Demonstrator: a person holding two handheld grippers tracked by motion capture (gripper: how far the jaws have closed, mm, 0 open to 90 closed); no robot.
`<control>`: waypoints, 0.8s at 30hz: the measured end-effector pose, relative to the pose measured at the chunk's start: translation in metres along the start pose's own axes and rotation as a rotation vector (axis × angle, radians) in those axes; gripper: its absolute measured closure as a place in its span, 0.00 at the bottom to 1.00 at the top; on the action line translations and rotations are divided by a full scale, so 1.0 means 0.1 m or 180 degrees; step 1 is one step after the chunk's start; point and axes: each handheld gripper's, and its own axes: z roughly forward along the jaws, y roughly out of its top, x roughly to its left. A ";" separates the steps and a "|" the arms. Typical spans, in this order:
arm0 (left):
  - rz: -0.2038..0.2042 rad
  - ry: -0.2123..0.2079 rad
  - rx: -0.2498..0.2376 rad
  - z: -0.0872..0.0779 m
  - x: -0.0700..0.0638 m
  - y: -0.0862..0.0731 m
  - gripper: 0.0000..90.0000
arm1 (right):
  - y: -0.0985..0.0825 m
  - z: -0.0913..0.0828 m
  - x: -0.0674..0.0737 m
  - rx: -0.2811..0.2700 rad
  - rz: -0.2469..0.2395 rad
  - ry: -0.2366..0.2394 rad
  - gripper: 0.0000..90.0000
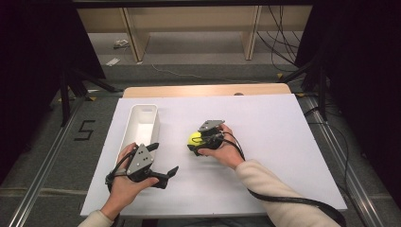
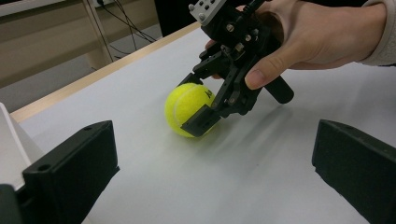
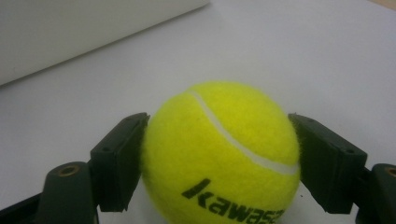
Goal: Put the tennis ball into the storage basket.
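the right gripper [image 1: 195,142] held a yellow tennis ball [image 1: 194,139] between its jaws, one jaw pressed to each side, the ball resting on the white table surface [image 1: 265,142] just right of the white rectangular bin [image 1: 142,124]. the left gripper [image 1: 164,160], jaws spread wide and holding nothing, sat near the table's front edge beside the bin.

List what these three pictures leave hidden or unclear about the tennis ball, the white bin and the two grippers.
- tennis ball: its printed name is cut off by the bottom edge of the right gripper view.
- white bin: the high view is too small to tell whether anything lies inside.
- right gripper: its far jaw is hidden behind the ball in the left gripper view.
- left gripper: jaw tips are dark and small in the high view.
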 end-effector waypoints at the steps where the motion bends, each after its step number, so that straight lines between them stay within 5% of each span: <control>1: 0.0000 0.0000 0.0000 0.00 0.00 0.00 0.00 | 0.00 0.00 0.00 0.0000 0.0000 0.0000 0.27; 24: 0.0003 0.0003 -0.0003 0.00 0.00 0.00 0.00 | 0.09 -0.11 -0.02 -0.0139 0.0030 0.0004 0.28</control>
